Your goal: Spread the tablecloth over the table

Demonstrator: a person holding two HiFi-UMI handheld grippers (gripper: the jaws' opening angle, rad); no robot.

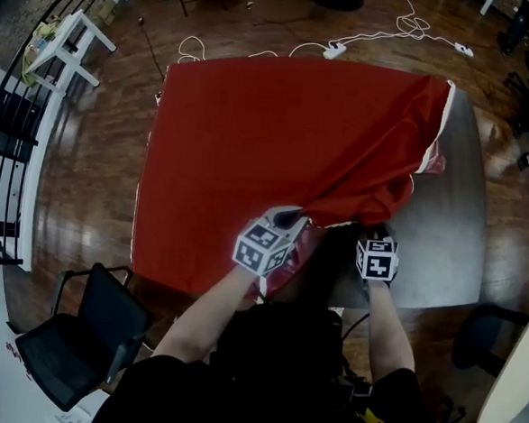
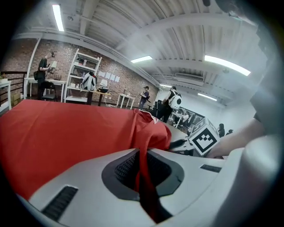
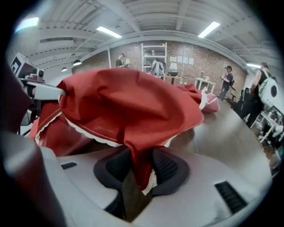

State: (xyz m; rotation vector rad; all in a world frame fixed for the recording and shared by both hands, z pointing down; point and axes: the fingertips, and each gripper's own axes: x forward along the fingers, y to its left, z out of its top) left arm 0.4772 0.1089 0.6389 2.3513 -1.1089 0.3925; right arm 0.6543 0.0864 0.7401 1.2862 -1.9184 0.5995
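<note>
Red tablecloth [image 1: 279, 135] is clamped in the left hand-held gripper [image 2: 143, 172], its hem loose between the parted right hand-held gripper [image 3: 141, 170].

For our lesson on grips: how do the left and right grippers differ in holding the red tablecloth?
The left gripper is shut on the tablecloth; the right gripper has jaws apart, cloth loose between. Left holds plain red; right's piece shows white lace trim. Both have cloth between their jaws.
</note>
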